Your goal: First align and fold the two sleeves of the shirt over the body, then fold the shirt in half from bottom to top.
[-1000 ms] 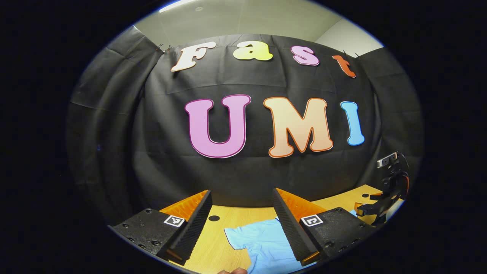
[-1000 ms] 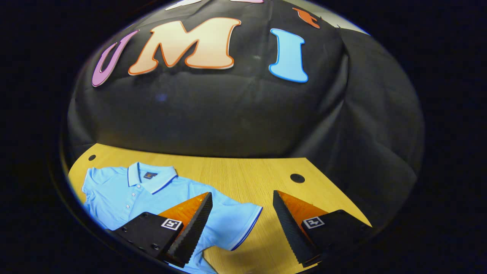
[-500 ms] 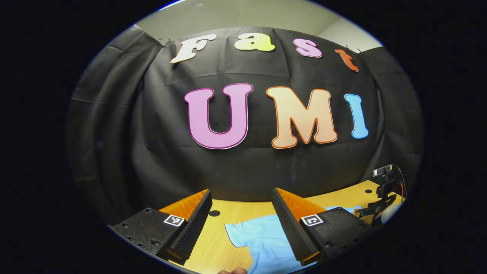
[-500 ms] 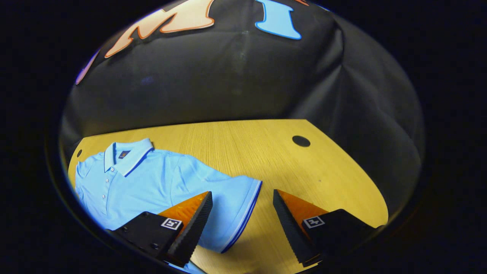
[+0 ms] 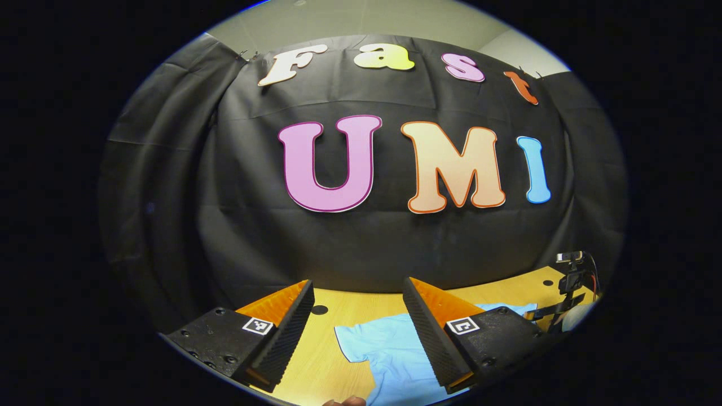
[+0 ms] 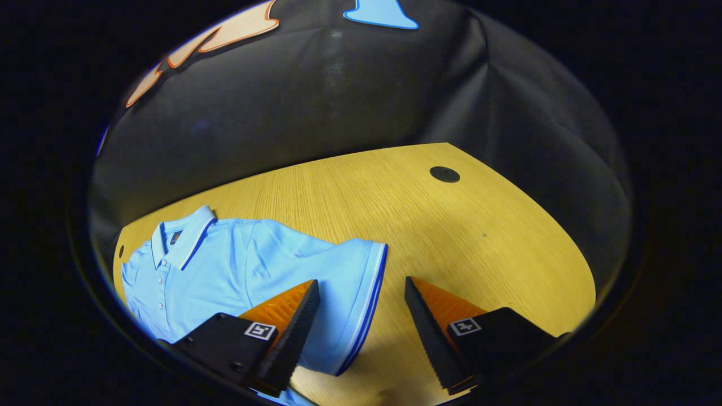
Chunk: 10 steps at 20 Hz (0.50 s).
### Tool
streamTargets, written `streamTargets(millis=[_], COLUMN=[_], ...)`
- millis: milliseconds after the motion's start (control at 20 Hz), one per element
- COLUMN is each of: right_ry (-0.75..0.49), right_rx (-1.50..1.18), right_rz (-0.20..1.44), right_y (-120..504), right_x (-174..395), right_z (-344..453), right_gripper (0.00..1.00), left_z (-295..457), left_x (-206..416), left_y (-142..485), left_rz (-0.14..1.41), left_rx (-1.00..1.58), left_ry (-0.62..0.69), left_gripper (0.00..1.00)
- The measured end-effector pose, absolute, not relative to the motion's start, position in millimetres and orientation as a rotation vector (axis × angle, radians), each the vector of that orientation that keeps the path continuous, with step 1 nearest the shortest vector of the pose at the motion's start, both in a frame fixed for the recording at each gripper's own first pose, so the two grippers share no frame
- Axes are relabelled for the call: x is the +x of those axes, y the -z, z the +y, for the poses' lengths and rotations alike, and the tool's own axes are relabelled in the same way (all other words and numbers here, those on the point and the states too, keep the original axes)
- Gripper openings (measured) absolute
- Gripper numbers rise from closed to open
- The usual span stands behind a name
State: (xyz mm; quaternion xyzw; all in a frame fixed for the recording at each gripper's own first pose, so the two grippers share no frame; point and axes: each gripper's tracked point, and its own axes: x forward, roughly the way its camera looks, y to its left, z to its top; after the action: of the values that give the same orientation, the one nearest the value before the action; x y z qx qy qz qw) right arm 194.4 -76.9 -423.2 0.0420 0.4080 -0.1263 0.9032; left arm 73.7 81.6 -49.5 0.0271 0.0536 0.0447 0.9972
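Note:
A light blue polo shirt (image 6: 237, 276) lies flat on the wooden table (image 6: 451, 237), collar toward the far left. Its right sleeve (image 6: 352, 293), edged with a dark stripe, spreads out just ahead of my right gripper (image 6: 361, 287), which is open above the sleeve's cuff. In the left gripper view the shirt's other sleeve (image 5: 366, 341) lies between and beyond the fingers of my left gripper (image 5: 361, 290), open and held above the table. The right gripper (image 5: 564, 299) shows far off at the right edge there.
The table has a round dark hole (image 6: 445, 174) near its far right corner and another (image 5: 319, 309) near the left gripper. The black cloth wall (image 6: 338, 96) rises behind the table's far edge. Bare wood lies to the right of the shirt.
The right gripper has tipped down and come closer to the table, so the sleeve cuff now sits between its fingers' line. The left gripper has barely moved, tilting slightly.

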Motion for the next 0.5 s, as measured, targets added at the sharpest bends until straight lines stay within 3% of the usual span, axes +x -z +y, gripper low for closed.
streamTargets(millis=[200, 250, 300, 350, 500], right_ry=[0.237, 0.239, 0.232, 0.212, 0.189], right_rx=[0.135, 0.153, 0.17, 0.187, 0.238], right_rz=[0.851, 0.853, 0.853, 0.852, 0.844], right_y=[425, 423, 423, 423, 415], right_x=[194, 195, 196, 196, 200], right_z=[-64, -61, -57, -51, -39], right_gripper=[0.41, 0.18, 0.06, 0.01, 0.02], left_z=[83, 83, 84, 85, 89], left_x=[72, 72, 72, 72, 70], left_y=[52, 53, 55, 55, 55], left_rz=[0.118, 0.122, 0.125, 0.126, 0.124], left_rx=[0.047, 0.042, 0.037, 0.033, 0.035], left_ry=[-0.09, -0.091, -0.094, -0.096, -0.105], left_gripper=[0.94, 0.95, 0.95, 0.95, 0.95])
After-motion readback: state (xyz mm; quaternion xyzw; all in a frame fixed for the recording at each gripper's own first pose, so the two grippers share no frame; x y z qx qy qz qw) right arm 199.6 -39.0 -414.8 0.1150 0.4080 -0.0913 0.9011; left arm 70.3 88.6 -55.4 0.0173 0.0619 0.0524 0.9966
